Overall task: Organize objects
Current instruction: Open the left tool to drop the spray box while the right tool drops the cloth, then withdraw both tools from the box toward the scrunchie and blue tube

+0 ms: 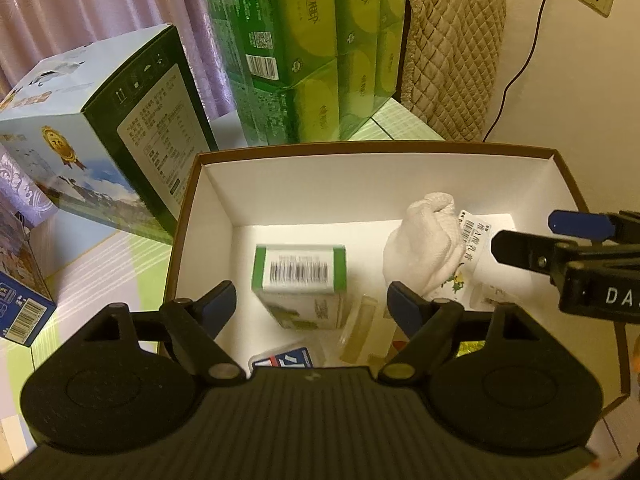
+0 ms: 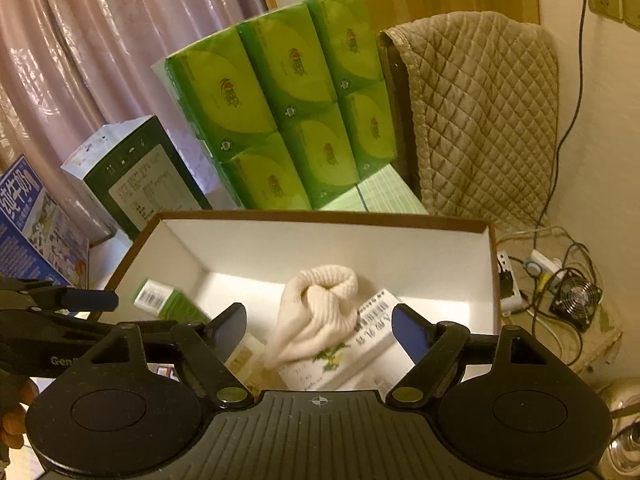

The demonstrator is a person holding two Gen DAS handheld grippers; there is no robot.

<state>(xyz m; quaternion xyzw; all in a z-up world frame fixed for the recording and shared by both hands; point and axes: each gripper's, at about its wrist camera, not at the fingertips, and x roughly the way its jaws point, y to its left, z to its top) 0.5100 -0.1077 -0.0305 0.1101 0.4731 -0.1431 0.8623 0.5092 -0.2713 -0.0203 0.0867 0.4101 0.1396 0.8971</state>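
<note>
- Your left gripper (image 1: pixel 311 300) hangs over the open box (image 1: pixel 376 148), fingers spread wide, holding nothing.
- Just below it, on the left of the box floor, is the small green carton (image 1: pixel 299 276). It tilts, barcode up. It looks light and stiff, so grab it by its two flat sides.
- In the middle lies the white knitted cloth (image 2: pixel 320 312), rolled up, leaning on a flat printed pack (image 2: pixel 360 344). It looks soft and squashy; pinch a thick fold.
- Your right gripper (image 2: pixel 319 330) has its fingers spread too, empty.
</note>
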